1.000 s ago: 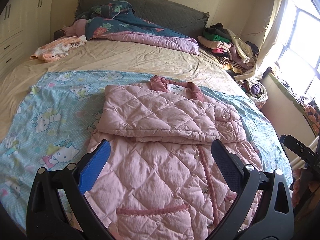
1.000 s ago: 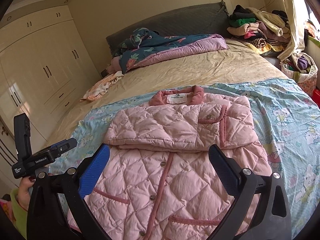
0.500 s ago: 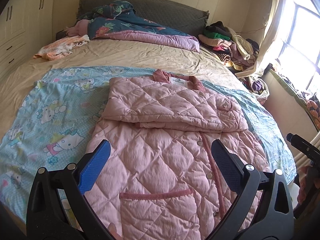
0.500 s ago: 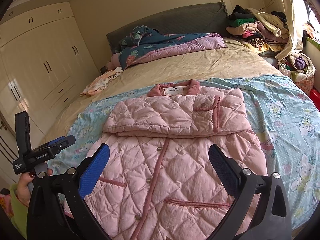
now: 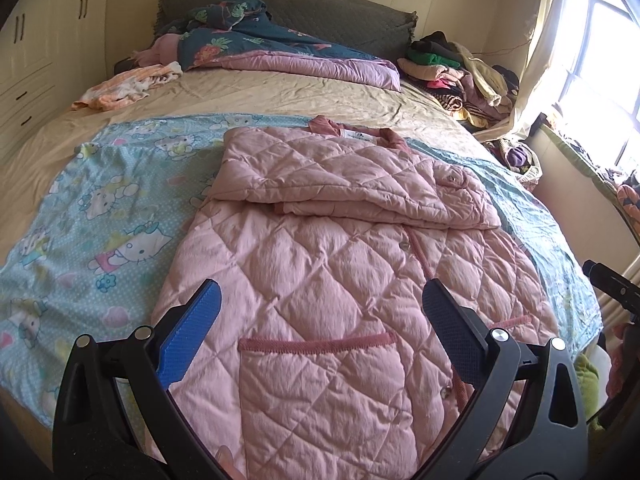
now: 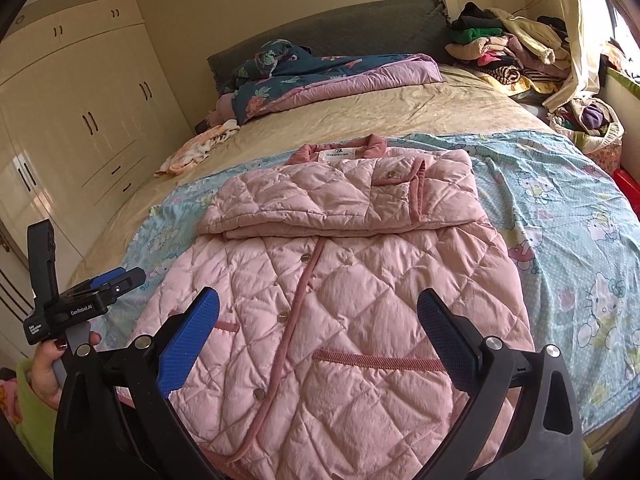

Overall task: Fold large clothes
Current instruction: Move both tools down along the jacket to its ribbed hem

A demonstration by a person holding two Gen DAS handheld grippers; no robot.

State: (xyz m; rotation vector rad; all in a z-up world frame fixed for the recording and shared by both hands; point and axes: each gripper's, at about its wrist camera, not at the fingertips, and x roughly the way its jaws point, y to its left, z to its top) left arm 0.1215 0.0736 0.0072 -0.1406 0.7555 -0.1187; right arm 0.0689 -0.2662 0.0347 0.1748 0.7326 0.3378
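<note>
A pink quilted jacket (image 5: 340, 280) (image 6: 340, 280) lies flat on a light blue cartoon-print sheet (image 5: 100, 208) (image 6: 568, 232) on the bed. Its sleeves are folded across the chest into a thick band below the collar. The lower body with two pockets spreads toward me. My left gripper (image 5: 318, 316) hovers open over the hem, nothing between its blue pads. My right gripper (image 6: 316, 320) hangs open above the same hem. The left gripper's body (image 6: 80, 300), held by a hand, shows at the left of the right wrist view.
A dark floral quilt (image 5: 260, 40) lies bunched at the grey headboard. An orange-white garment (image 5: 124, 88) sits far left on the beige bedsheet. A clothes pile (image 5: 460, 68) is heaped by the curtain and window. White wardrobes (image 6: 72, 120) line the left wall.
Both grippers have come lower and closer to the jacket's hem, so the jacket looks larger and nearer. Both stay open. The jacket itself has not moved.
</note>
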